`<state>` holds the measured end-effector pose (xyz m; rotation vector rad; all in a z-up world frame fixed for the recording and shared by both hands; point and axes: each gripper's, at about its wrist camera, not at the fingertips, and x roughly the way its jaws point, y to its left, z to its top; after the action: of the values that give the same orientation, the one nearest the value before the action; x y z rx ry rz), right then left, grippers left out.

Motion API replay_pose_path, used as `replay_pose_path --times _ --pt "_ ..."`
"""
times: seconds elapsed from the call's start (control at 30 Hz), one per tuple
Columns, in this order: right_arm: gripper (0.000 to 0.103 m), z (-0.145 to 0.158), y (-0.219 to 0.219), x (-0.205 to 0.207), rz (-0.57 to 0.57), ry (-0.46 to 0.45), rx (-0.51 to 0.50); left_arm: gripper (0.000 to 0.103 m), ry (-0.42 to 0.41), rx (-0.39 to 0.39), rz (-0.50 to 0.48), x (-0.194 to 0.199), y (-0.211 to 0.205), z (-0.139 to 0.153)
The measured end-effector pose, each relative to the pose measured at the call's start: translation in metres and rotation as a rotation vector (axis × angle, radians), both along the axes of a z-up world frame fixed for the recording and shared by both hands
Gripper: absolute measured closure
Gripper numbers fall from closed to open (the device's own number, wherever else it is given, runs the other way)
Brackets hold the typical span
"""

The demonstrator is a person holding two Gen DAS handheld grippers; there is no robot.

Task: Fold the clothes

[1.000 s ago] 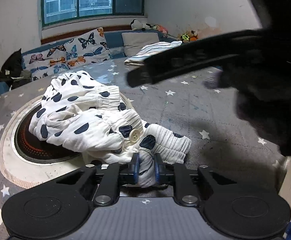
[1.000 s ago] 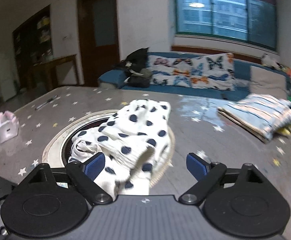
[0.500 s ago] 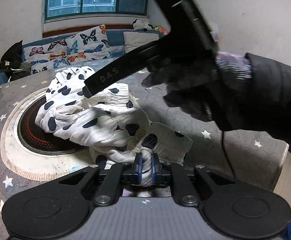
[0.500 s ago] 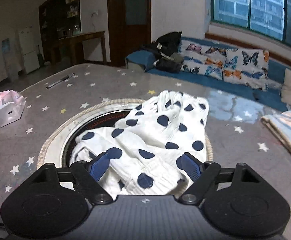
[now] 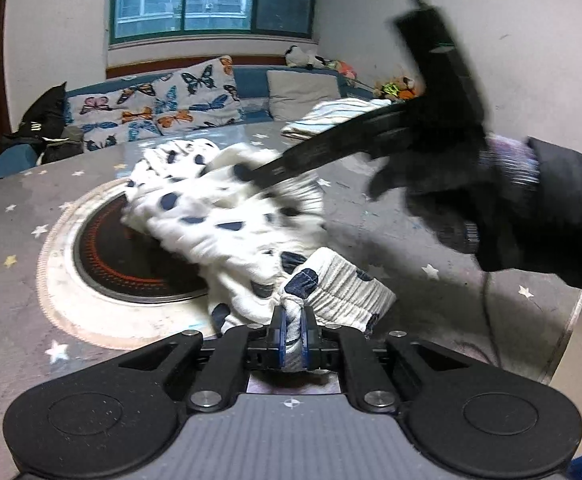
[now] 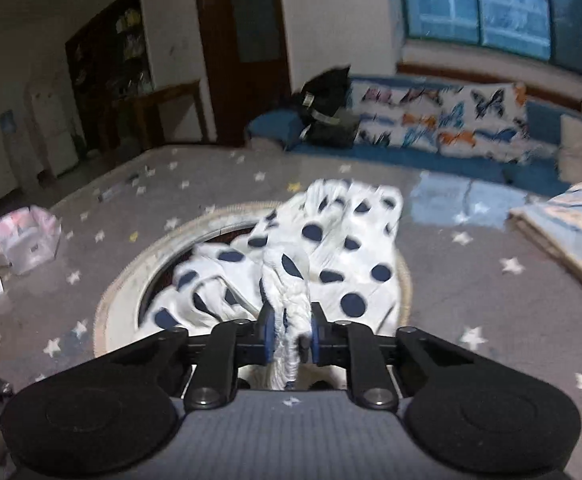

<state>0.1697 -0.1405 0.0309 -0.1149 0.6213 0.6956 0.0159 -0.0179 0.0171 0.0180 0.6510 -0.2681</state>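
A white garment with dark blue dots [image 5: 231, 216] lies crumpled on the grey star-print table, partly over a round black hotplate [image 5: 131, 256]. My left gripper [image 5: 291, 330] is shut on a bunched bit of its ribbed hem at the near edge. In the right wrist view the same garment [image 6: 355, 248] spreads ahead, and my right gripper [image 6: 289, 334] is closing its jaws, with the blue pads pressing a gathered white fold between them. Seen from the left wrist, the right gripper [image 5: 247, 172] reaches into the top of the pile, held by a gloved hand in a dark sleeve [image 5: 551, 208].
A folded striped cloth [image 6: 571, 232] lies at the table's far right. A pink and white bag [image 6: 19, 236] sits at the left edge. A sofa with butterfly cushions [image 5: 159, 108] runs behind the table. The table's edge [image 5: 571, 320] is close on the right.
The right gripper's wide-open jaws came together on a fold of the dotted garment. It swung down into the pile from the right. The left grip tightened on the hem.
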Motion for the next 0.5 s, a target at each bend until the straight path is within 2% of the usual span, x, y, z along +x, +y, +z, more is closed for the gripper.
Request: replay_pose_path --times 0.23,0.33,0.4,0.5 --pt "0.089 0.032 -0.047 -0.068 -0.149 -0.089 0.063 0.097 -0.035 0.003 0.009 -0.017 0.018 0.011" --pt "0.089 0.028 -0.068 -0.103 -0.208 -0.052 0.072 0.099 -0.044 0.002 -0.025 -0.027 0.020 0.014" --pt "0.088 0.016 -0.081 -0.120 -0.232 0.003 0.042 0.099 -0.043 0.014 -0.056 -0.033 0.018 0.014" --pt "0.079 -0.002 -0.098 -0.141 -0.260 0.082 -0.002 0.101 -0.026 0.031 -0.089 -0.039 0.015 0.010"
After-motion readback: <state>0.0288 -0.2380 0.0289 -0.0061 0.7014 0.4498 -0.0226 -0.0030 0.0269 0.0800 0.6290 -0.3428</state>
